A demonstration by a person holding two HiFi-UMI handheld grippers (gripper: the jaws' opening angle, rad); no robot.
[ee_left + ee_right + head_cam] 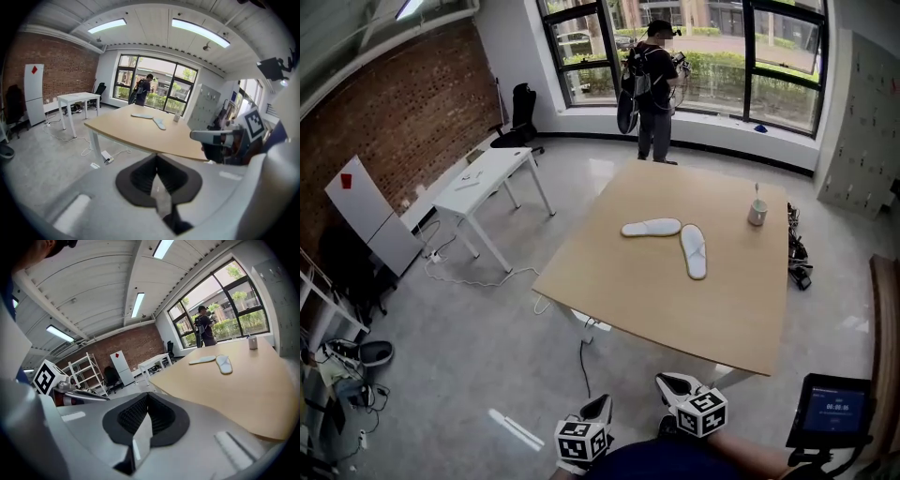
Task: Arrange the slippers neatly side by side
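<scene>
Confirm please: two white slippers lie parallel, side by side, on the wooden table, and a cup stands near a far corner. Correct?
Not parallel: the head view shows the slippers at an angle. The table and cup are right.

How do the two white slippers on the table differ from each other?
Pose: in the head view the left slipper lies crosswise, while the right slipper runs lengthwise, roughly at a right angle to it.
Place: the right slipper is nearer the cup, the left slipper farther away.
Both are white and lie flat on the table, ends close together, not yet side by side.
</scene>
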